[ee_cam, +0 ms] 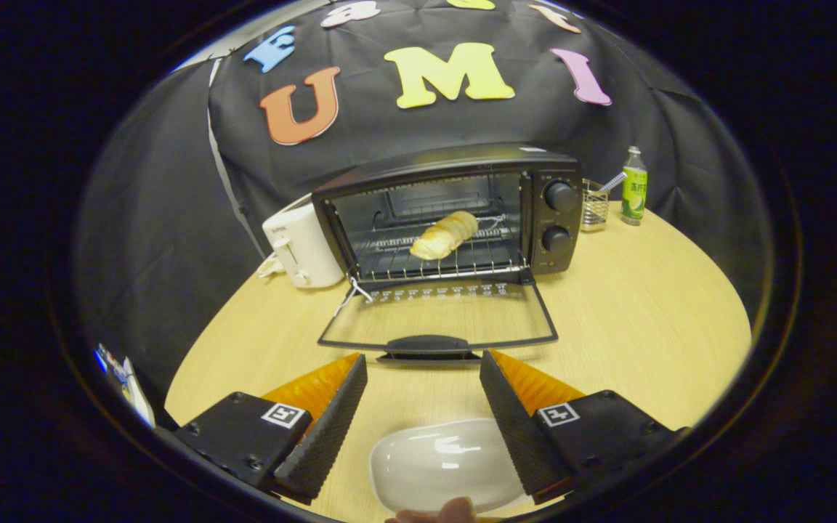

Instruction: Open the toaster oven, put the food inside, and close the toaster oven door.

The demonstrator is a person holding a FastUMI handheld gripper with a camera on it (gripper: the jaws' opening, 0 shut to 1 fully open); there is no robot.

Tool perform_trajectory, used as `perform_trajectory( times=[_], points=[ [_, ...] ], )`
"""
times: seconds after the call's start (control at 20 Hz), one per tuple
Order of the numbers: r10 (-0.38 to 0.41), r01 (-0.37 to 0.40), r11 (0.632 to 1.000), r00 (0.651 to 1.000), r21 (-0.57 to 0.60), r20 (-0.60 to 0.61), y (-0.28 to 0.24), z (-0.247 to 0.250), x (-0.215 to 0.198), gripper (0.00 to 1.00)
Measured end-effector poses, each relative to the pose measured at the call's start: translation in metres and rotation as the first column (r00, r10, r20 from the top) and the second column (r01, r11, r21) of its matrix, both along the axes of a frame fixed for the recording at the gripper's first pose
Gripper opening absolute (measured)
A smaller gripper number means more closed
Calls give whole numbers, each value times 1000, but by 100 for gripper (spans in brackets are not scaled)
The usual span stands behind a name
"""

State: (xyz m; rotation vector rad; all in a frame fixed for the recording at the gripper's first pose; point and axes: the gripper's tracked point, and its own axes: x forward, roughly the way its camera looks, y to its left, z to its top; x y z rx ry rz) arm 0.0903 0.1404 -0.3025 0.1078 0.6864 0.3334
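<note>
- The table (644,312) is round with a pale wood top and carries everything here.
- The toaster oven (455,214) stands toward the back of the table, black, with two round knobs (559,196) one above the other on its right-hand panel.
- The oven door (439,316) is swung fully down and lies flat toward the camera; its glass shows the table through it, and its dark handle (427,344) sits at the near edge, just ahead of the fingertips.
- The hand-held gripper (423,378) is spread wide, with nothing between its two black ribbed fingers (328,428); they hang above the table and touch nothing.
- A white toaster (301,247) stands just beside the oven on its left, close against it.
- A white dish (440,461) lies on the table below and between the fingers, nearer the camera than the door; it looks bare, though its near end is cut off from sight.
- The food, a golden bread roll (445,234), rests inside the oven on the wire rack (433,258), lying at a slant near the middle.
- A green bottle (634,185) stands upright behind and to the right of the oven, well apart from it.
- A small wire holder (594,207) stands between the oven and the bottle, with a utensil leaning out of it.
- A fingertip (437,513) shows at the near rim of the dish.
</note>
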Motion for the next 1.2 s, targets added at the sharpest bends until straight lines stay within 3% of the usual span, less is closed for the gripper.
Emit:
perform_trajectory(
  times=[0.25,0.7,0.95,1.2],
  points=[
    [51,-54,996,997,-68,-52,5,-37,-7,100],
    [-10,-4,985,996,-170,-83,-1,-73,35,100],
    [20,-34,979,997,-202,-71,1,-73,39,100],
    [16,-20,991,1000,-131,-27,3,-41,43,100]
  ],
)
